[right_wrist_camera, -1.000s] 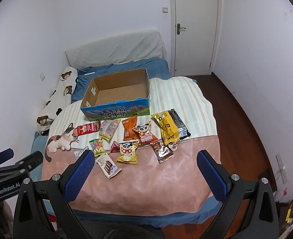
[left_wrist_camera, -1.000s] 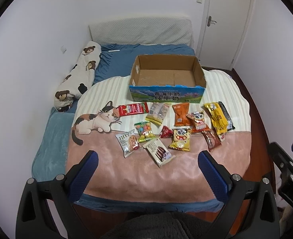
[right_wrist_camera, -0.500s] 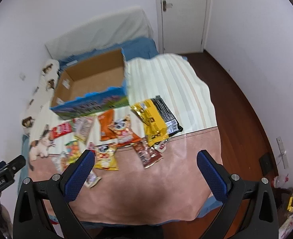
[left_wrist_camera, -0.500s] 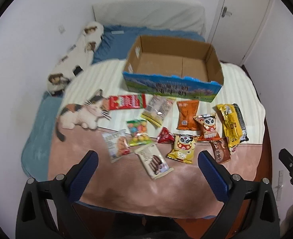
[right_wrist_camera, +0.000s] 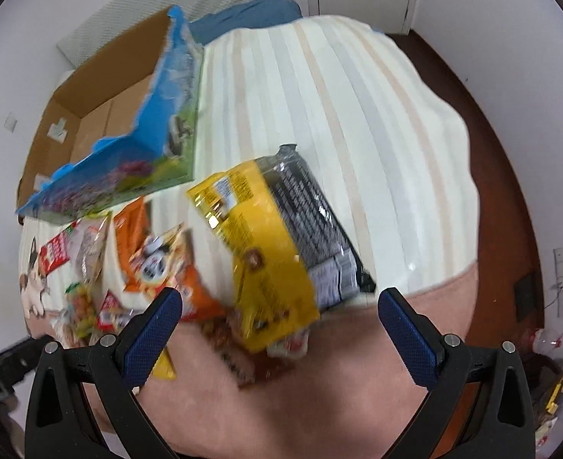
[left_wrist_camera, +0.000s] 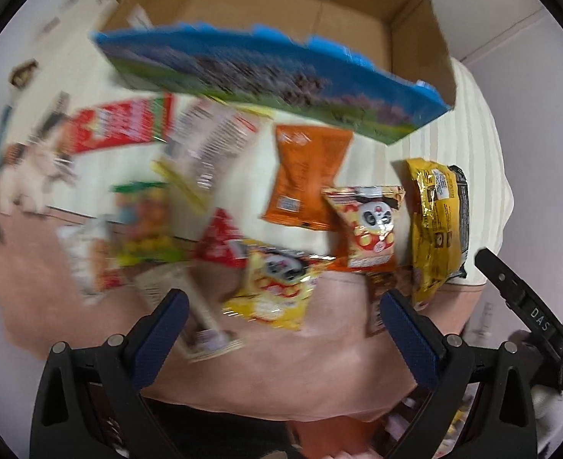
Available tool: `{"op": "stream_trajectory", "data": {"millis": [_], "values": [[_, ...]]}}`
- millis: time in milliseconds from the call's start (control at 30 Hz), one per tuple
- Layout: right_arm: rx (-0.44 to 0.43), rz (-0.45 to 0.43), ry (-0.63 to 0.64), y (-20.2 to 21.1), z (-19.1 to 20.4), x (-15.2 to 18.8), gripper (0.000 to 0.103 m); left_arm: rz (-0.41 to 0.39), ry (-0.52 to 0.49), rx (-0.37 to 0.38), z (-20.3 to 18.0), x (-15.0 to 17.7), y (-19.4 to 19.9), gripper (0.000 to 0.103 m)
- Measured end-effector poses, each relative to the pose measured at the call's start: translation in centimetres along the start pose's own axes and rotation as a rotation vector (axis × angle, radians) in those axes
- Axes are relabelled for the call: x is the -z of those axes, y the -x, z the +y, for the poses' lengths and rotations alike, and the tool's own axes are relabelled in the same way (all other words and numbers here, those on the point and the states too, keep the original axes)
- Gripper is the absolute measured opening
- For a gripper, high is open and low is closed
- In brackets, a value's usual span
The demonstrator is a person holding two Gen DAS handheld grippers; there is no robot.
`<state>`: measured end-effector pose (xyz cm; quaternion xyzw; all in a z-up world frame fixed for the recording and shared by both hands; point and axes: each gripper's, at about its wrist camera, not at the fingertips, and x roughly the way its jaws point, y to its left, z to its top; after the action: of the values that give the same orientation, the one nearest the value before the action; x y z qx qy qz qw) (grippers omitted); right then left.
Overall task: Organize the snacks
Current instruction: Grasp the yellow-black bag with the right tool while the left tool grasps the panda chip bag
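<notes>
Several snack packets lie on a blanket-covered table in front of an empty cardboard box point(left_wrist_camera: 415, 38), also in the right wrist view point(right_wrist_camera: 90, 114). My left gripper point(left_wrist_camera: 281, 306) is open and empty, low over a yellow panda packet point(left_wrist_camera: 277, 287). An orange packet point(left_wrist_camera: 308, 168), a red panda packet point(left_wrist_camera: 369, 225) and a yellow packet point(left_wrist_camera: 430, 222) lie right of centre. My right gripper point(right_wrist_camera: 279, 306) is open and empty, just above the yellow packet point(right_wrist_camera: 262, 244) and a black packet point(right_wrist_camera: 316, 225). The left side of the left wrist view is blurred.
The striped and pink blanket point(right_wrist_camera: 339, 114) hangs over the table edge. A wooden floor point(right_wrist_camera: 511, 153) lies to the right, with a door behind. A blue bed point(right_wrist_camera: 251, 11) stands behind the box. The other gripper's body point(left_wrist_camera: 530, 313) shows at the right edge.
Both grippers have moved forward and down close over the snacks. The left one now hovers over the yellow panda packet, the right one over the yellow and black packets. Both stay open.
</notes>
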<state>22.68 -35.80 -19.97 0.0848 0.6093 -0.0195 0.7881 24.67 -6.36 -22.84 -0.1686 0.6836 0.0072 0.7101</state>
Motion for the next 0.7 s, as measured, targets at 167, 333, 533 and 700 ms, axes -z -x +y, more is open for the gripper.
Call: {"op": "stream_trajectory", "data": {"millis": [167, 333, 533, 700], "values": [[-0.029, 0.089, 0.034, -4.6, -0.4, -3.0, 0.103, 0.082, 0.013, 0.070, -1.9, -2.2, -3.8, 0.102], [-0.011, 0.187, 0.101, -9.3, 0.0, -4.6, 0.103, 0.109, 0.014, 0.082, -3.5, -3.5, -6.3, 0.099], [-0.025, 0.240, 0.123, -12.0, -0.1, -4.9, 0.094, 0.132, -0.012, 0.082, -5.9, -3.7, -8.2, 0.078], [0.029, 0.239, -0.016, -11.9, -3.1, -4.3, 0.094, 0.147, -0.046, 0.057, -8.3, -3.5, -9.8, 0.071]]}}
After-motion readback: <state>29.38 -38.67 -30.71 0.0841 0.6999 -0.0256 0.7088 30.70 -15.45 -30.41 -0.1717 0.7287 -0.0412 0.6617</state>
